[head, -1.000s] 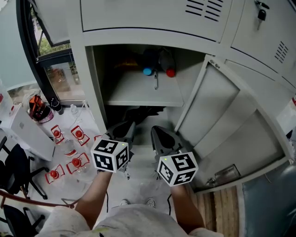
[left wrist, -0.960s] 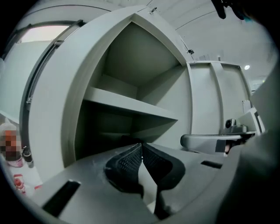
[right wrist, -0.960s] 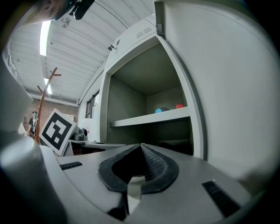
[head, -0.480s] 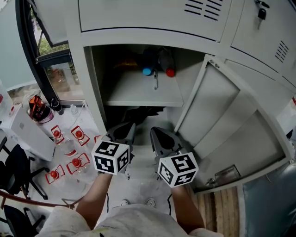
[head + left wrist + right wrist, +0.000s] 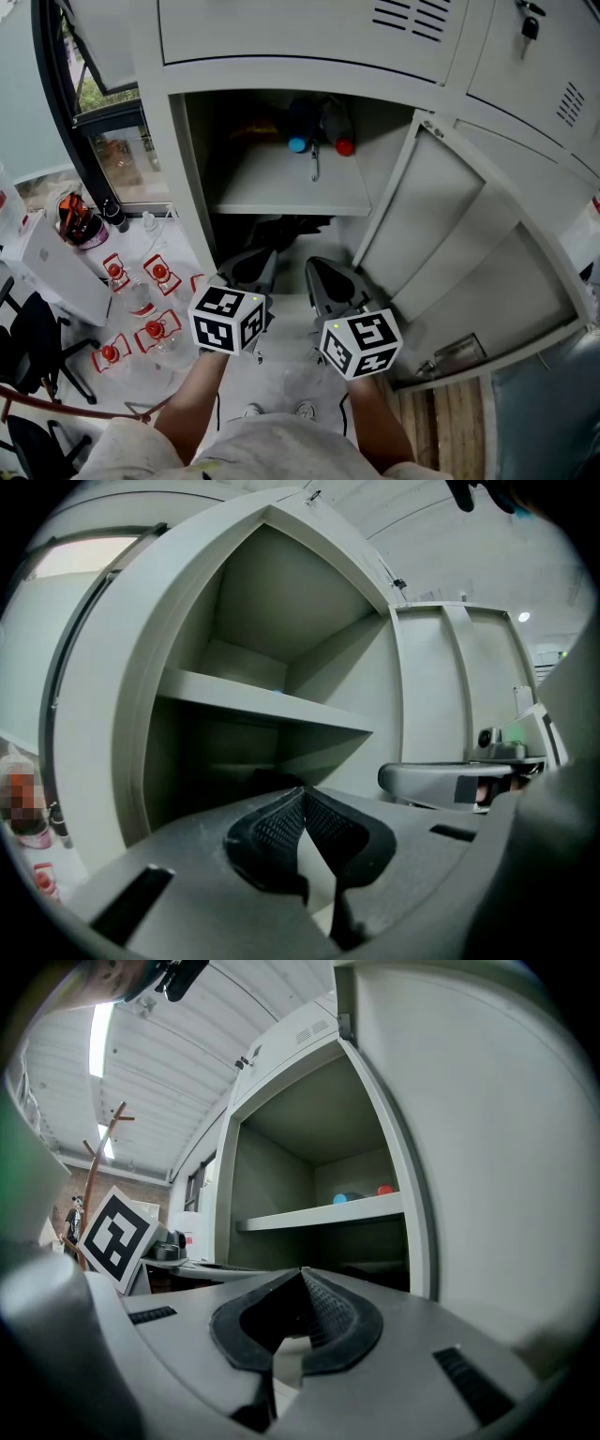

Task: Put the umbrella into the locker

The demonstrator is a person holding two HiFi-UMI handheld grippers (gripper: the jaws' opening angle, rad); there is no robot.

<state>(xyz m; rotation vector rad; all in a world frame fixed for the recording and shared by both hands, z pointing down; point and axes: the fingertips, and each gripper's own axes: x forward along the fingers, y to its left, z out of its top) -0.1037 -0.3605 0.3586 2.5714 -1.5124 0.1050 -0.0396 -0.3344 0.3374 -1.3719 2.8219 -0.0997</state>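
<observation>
Grey steel lockers fill the background; one locker (image 5: pixel 178 187) is seen with its door (image 5: pixel 469 253) swung wide to the right, and a shelf (image 5: pixel 281 183) divides it into an upper and a lower compartment. Two capped items, one blue (image 5: pixel 299 144) and one red (image 5: pixel 346 147), are seen at the back of the shelf.

No umbrella is held. A dark mass (image 5: pixel 281 228) is visible in the lower compartment, under the front edge of the shelf; it is judged to be the umbrella, already inside, though its outline is too dim for this to be settled. Its long axis cannot be made out.

The left gripper (image 5: pixel 262 258) and the right gripper (image 5: pixel 317 267) are held side by side and roughly level in front of the opening. In each gripper view the two jaws are seen pressed together at their tips, with nothing between them.

The dark mass lies straight ahead of both grippers, just beyond their tips and between their two lines of aim. Neither gripper is clearly nearer; the left is pointed at it somewhat more directly. No contact with it is shown.
</observation>
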